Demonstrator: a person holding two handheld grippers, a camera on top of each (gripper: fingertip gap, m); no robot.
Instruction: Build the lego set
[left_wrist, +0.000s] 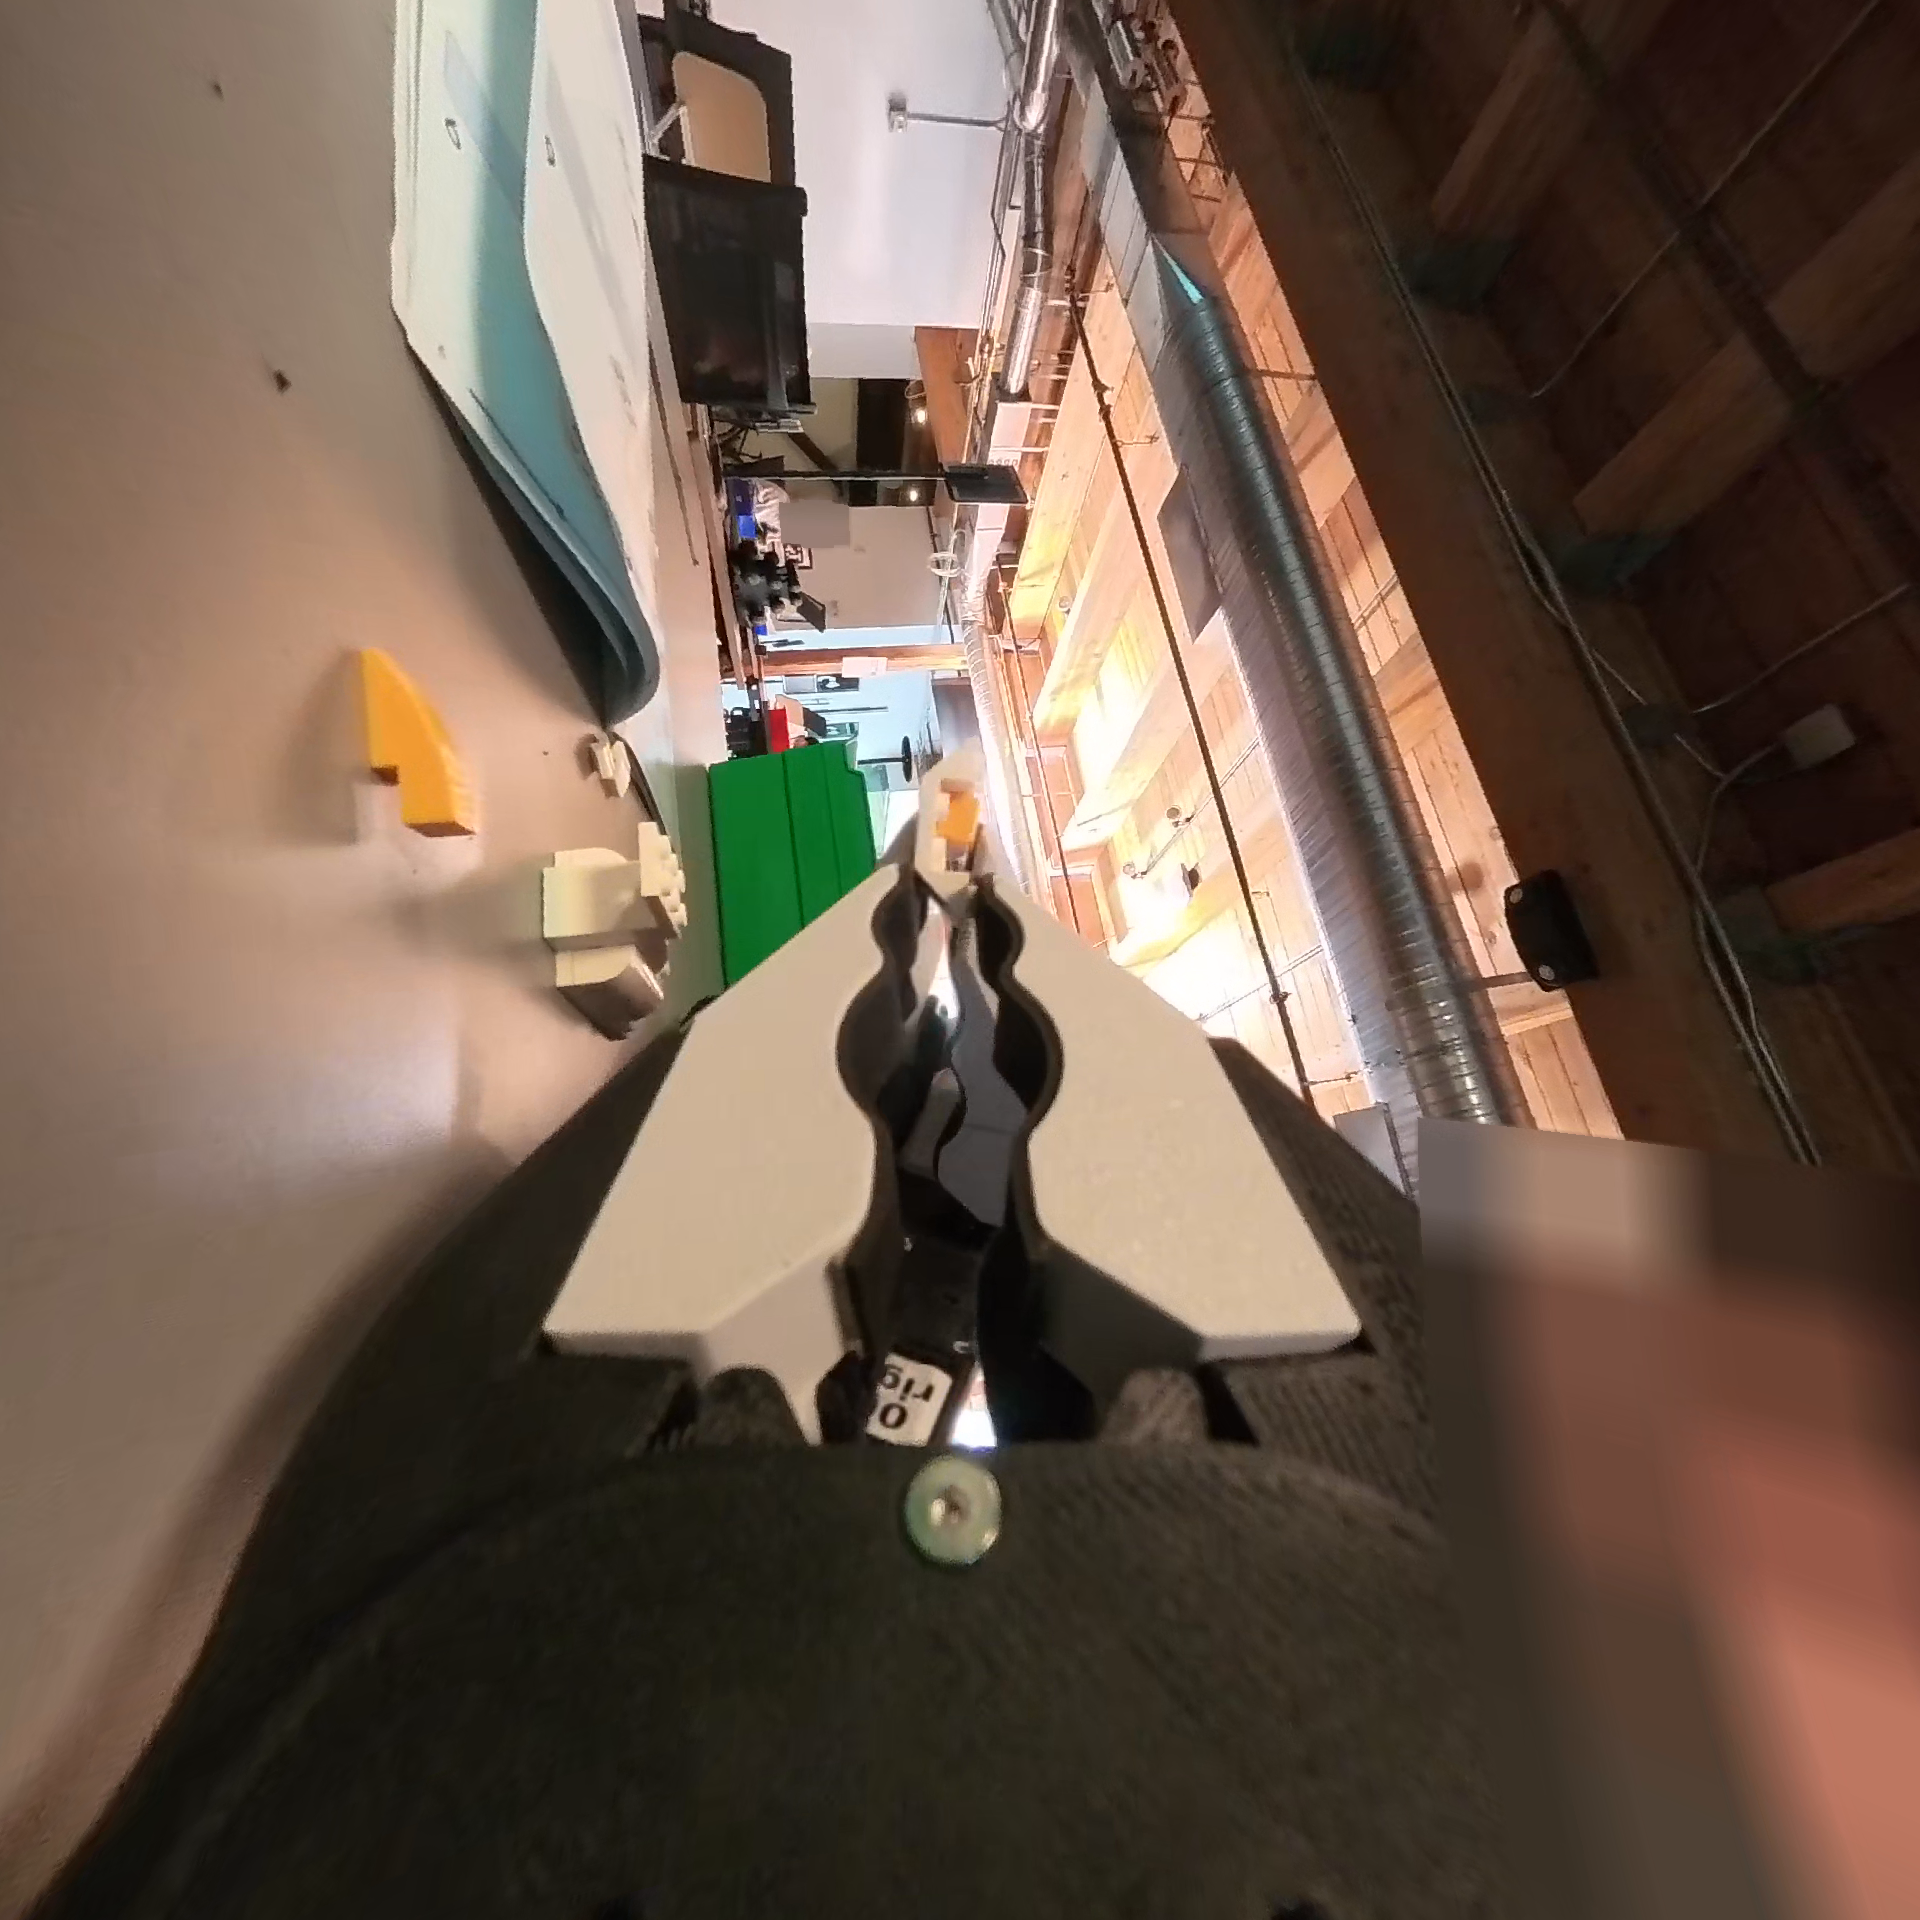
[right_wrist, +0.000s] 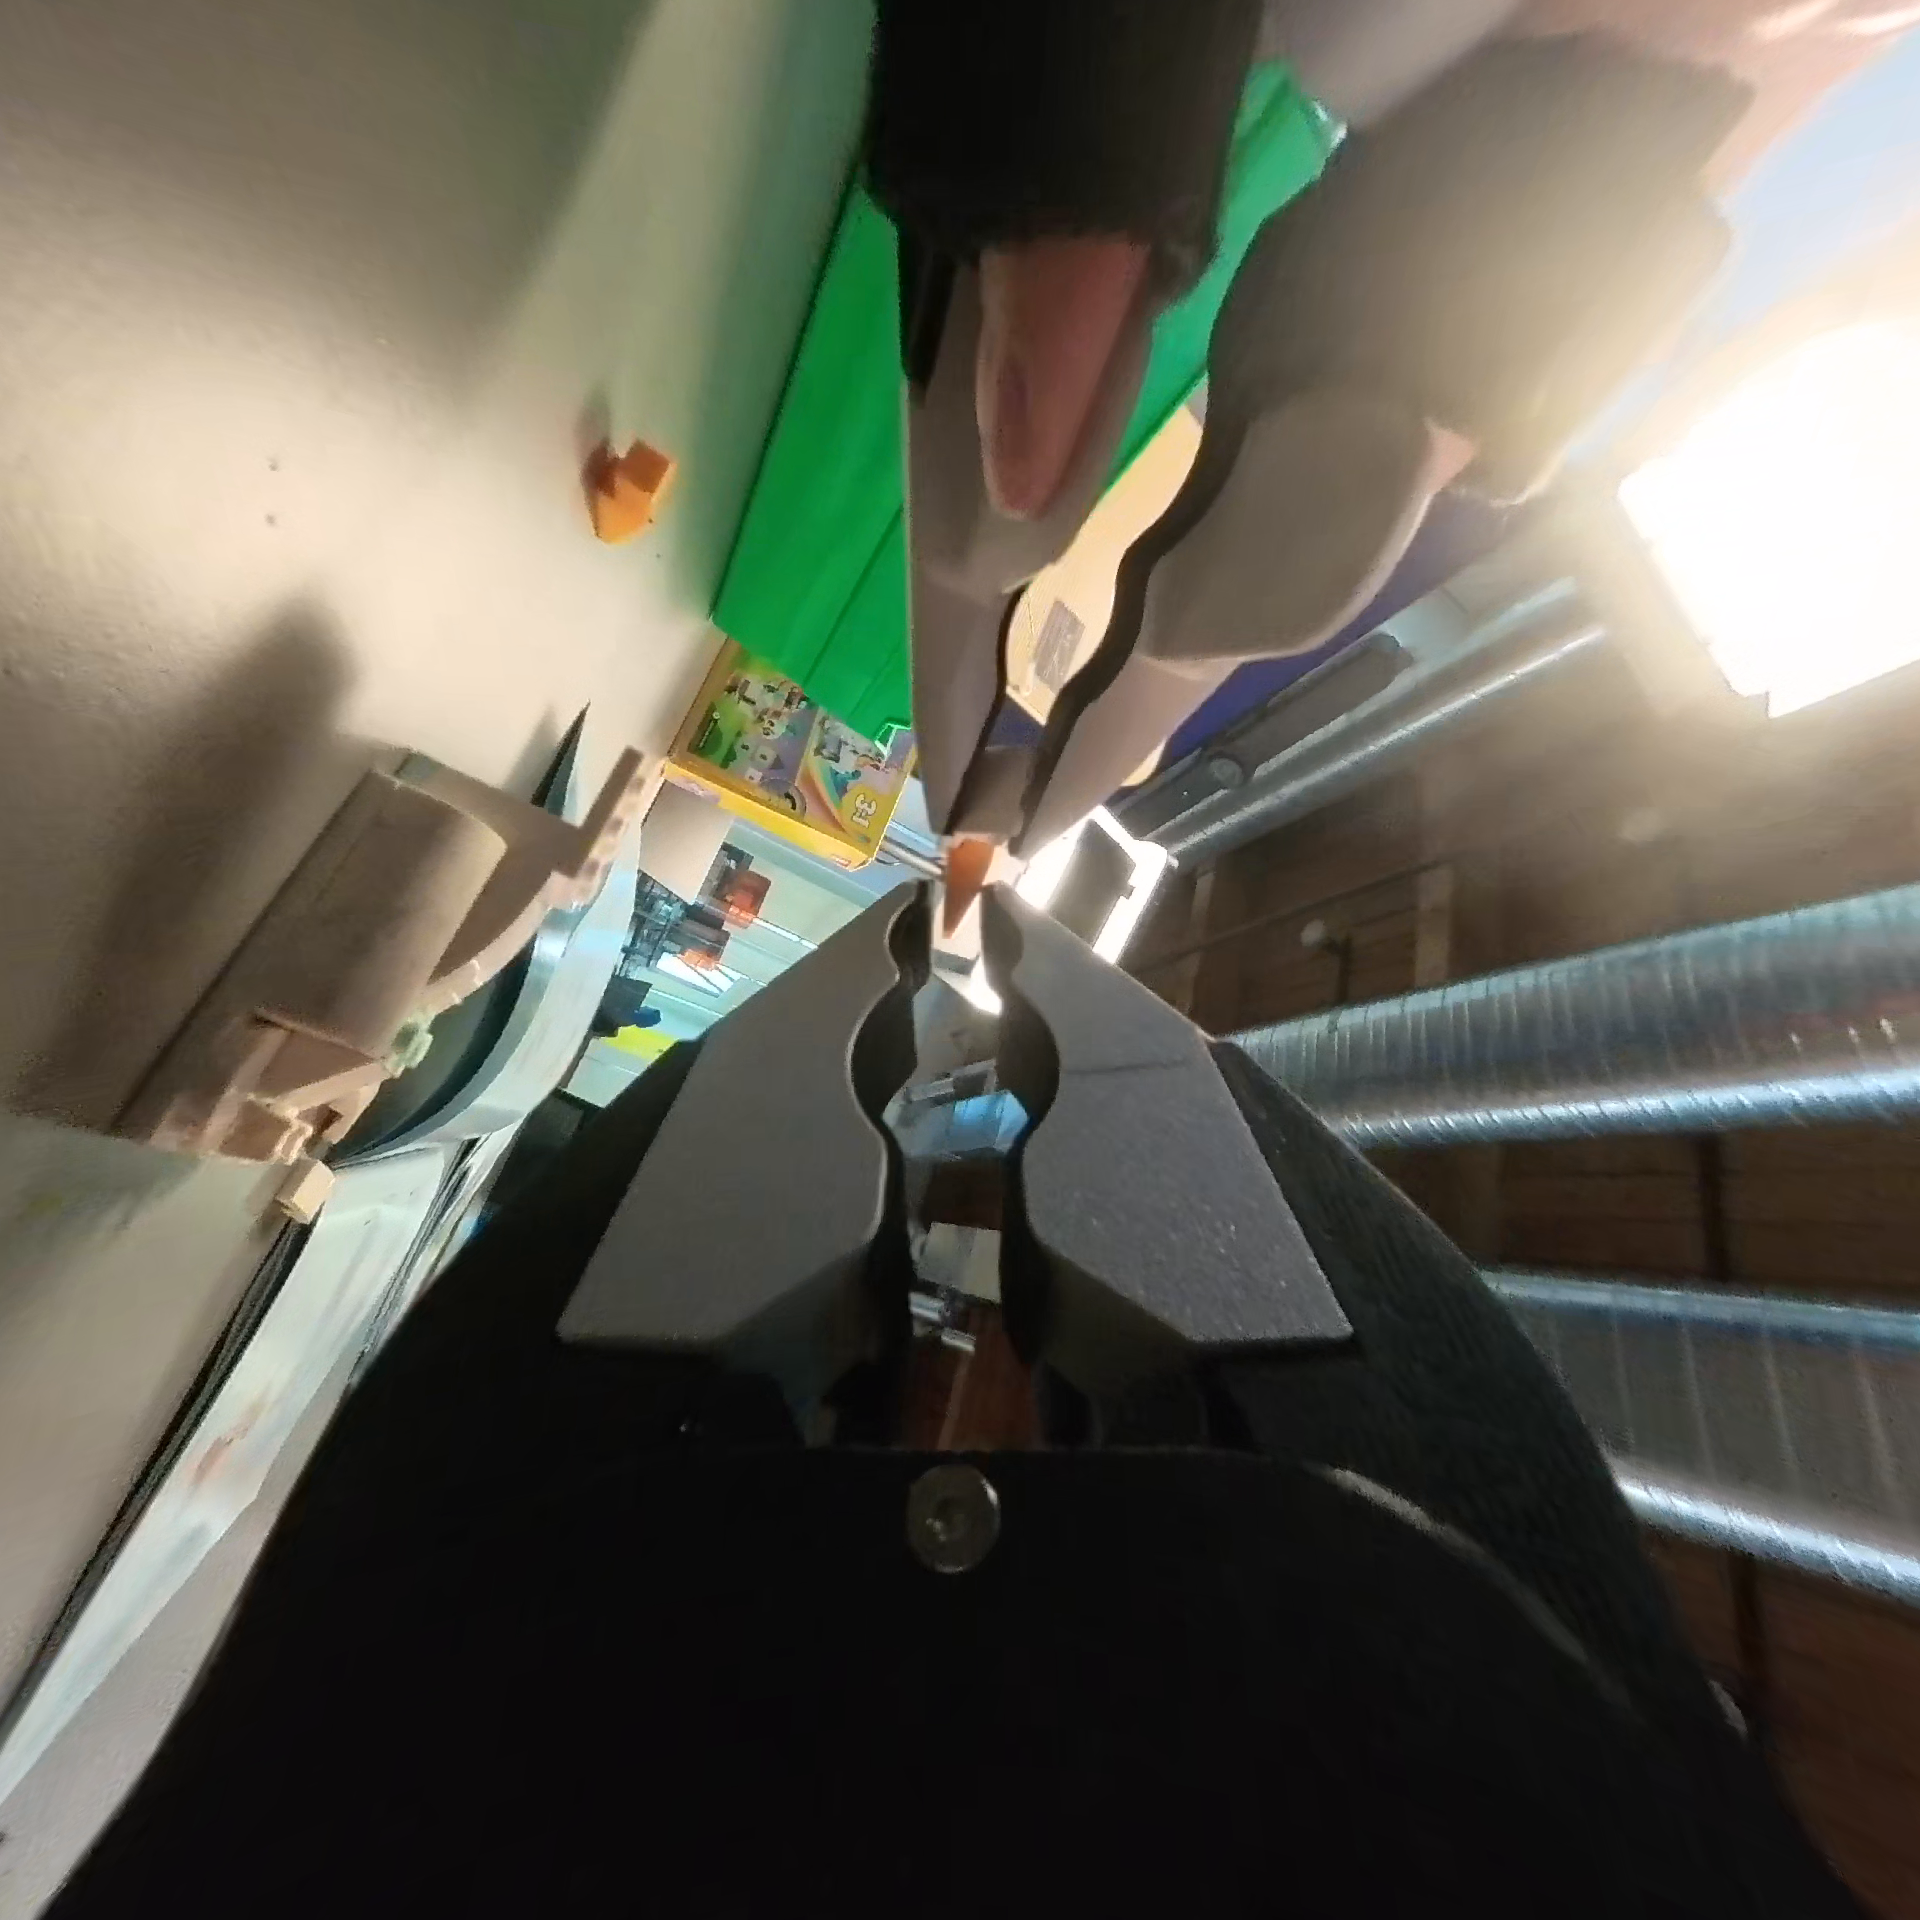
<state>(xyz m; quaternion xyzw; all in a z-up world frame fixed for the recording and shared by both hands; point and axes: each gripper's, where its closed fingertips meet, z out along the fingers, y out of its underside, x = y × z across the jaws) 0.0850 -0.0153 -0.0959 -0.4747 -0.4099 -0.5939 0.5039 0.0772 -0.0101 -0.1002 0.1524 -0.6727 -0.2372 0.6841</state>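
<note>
Grippers meet tip to tip above table, prob. to press two small bricks together mid-air.

Left wrist view: left gripper (left_wrist: 951, 883), jaws narrow, pinching a white/orange piece (left_wrist: 956, 821). Loose yellow-orange wedge brick (left_wrist: 410, 743) and white sub-assembly (left_wrist: 613, 920), both hard glossy plastic, lie on matte table (left_wrist: 208, 416).

Right wrist view: right gripper (right_wrist: 961, 899), jaws narrow, nipping orange piece (right_wrist: 966, 873) w/ left gripper opposite. Smooth green bin (right_wrist: 831, 520) behind.

Grippers: two, the left gripper (left_wrist: 948, 883) and the right gripper (right_wrist: 954, 902), tips meeting above the table (left_wrist: 208, 520).
Orange pieces: two, one loose orange piece (left_wrist: 416, 743) on the table, one small orange piece (right_wrist: 966, 871) between the tips.
White assemblies: one white assembly (left_wrist: 613, 925) on the table.
Green boxes: one green box (left_wrist: 790, 862) behind the assembly.
Yellow boxes: one yellow box (right_wrist: 790, 753) beside the green box.
</note>
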